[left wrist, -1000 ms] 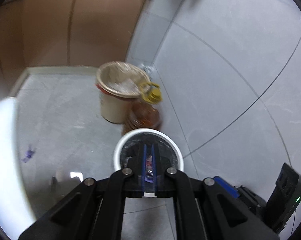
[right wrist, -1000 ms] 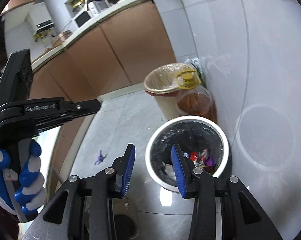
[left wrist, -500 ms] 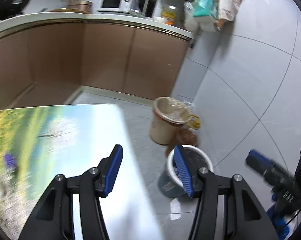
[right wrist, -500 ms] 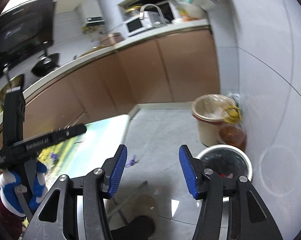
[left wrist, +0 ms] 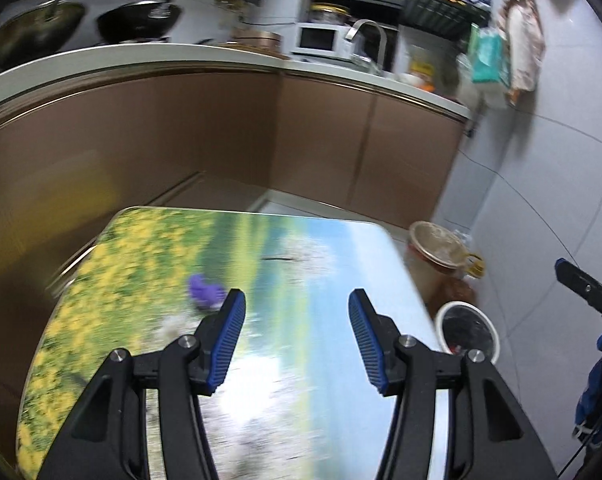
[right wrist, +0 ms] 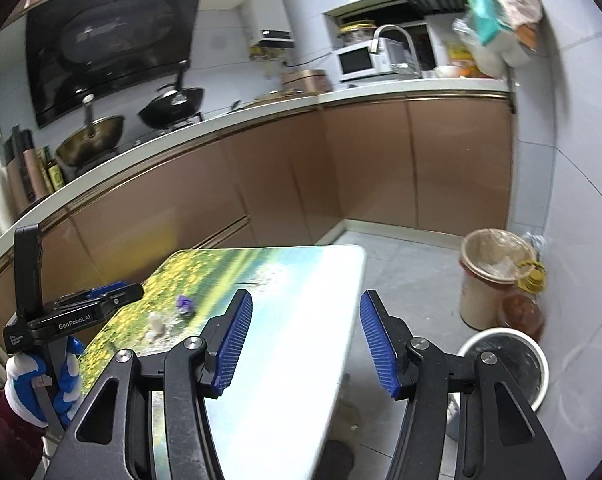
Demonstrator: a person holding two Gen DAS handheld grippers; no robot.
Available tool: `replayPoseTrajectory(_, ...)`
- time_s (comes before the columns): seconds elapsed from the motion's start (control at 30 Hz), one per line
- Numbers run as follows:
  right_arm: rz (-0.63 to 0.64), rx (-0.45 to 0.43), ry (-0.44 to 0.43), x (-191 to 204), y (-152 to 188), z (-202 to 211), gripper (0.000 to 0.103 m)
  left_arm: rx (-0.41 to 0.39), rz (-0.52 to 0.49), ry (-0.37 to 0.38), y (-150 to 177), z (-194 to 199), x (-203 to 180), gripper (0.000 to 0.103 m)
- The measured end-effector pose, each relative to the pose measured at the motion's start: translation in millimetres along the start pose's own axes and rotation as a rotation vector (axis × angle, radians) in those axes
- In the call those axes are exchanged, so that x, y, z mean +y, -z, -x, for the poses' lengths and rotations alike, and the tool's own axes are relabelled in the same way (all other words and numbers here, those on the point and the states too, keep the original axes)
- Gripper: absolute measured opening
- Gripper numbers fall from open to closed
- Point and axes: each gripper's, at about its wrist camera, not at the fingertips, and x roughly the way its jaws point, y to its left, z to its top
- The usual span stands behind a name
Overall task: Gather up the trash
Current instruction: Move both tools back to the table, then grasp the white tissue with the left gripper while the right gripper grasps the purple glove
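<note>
Two grippers are held above the near end of a table [right wrist: 301, 360] printed with a flower-meadow scene; the left gripper [left wrist: 296, 338] and the right gripper [right wrist: 305, 343] are both seen with jaws about half open and nothing between the blue ribbed pads; the right jaws have just been opening, with no thing between them. In the right wrist view the left gripper [right wrist: 113, 300] is seen from the side, gripped by a hand in a blue-and-white glove [right wrist: 41, 372], angled down toward the tabletop; the right one is likewise tilted downward over the table's edge.

Further along the table a small whitish crumpled scrap [right wrist: 156, 325] lies near the left side; just beyond it a purple wrapper [right wrist: 185, 305] is seen, also visible in the left wrist view as a blurred purple wrapper [left wrist: 206, 293] just ahead of the left finger. Both pieces are judged light, soft and easily crushed; a pinch across the bunched middle is judged best, since thin edges may slip from the pads or skid on the glossy surface.

On the floor to the right, beside the tiled wall, a white-rimmed trash bin [right wrist: 505, 364] lined with a black bag is stood; behind it an oil bottle [right wrist: 525, 308] and a cream bucket [right wrist: 489, 276] are seen.
</note>
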Motion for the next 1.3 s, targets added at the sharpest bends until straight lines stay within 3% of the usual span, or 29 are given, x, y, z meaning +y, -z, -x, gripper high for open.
replayPoseTrajectory(0.13, 0.04, 0.028, -0.03, 27.7, -3.9, -17.6, 0.057, 0.009, 0.049, -0.057, 12.2, 8.0, 53.9, 0.054)
replayPoseTrajectory(0.33, 0.079, 0.1, -0.077, 60.5, -0.1, -68.4, 0.059, 0.094, 0.091, -0.098, 44.9, -10.5, 115.3, 0.054)
replayPoseTrajectory(0.57, 0.132, 0.216, -0.14, 104.0, 9.8, -154.1, 0.059, 0.176, 0.082, -0.07, 68.0, -57.1, 132.6, 0.054)
replayPoseTrajectory(0.8, 0.204, 0.327, -0.219, 152.6, 22.7, -244.4, 0.059, 0.203, 0.064, -0.03, 61.7, -105.4, 131.1, 0.053)
replayPoseTrajectory(1.07, 0.258, 0.415, -0.279, 193.7, 40.4, -316.6, 0.059, 0.243, 0.086, -0.021, 66.9, -134.1, 145.7, 0.027)
replayPoseTrajectory(1.3, 0.295, 0.456, -0.297, 216.0, 54.2, -352.6, 0.055, 0.23, 0.088, -0.007, 68.7, -132.8, 145.0, 0.015)
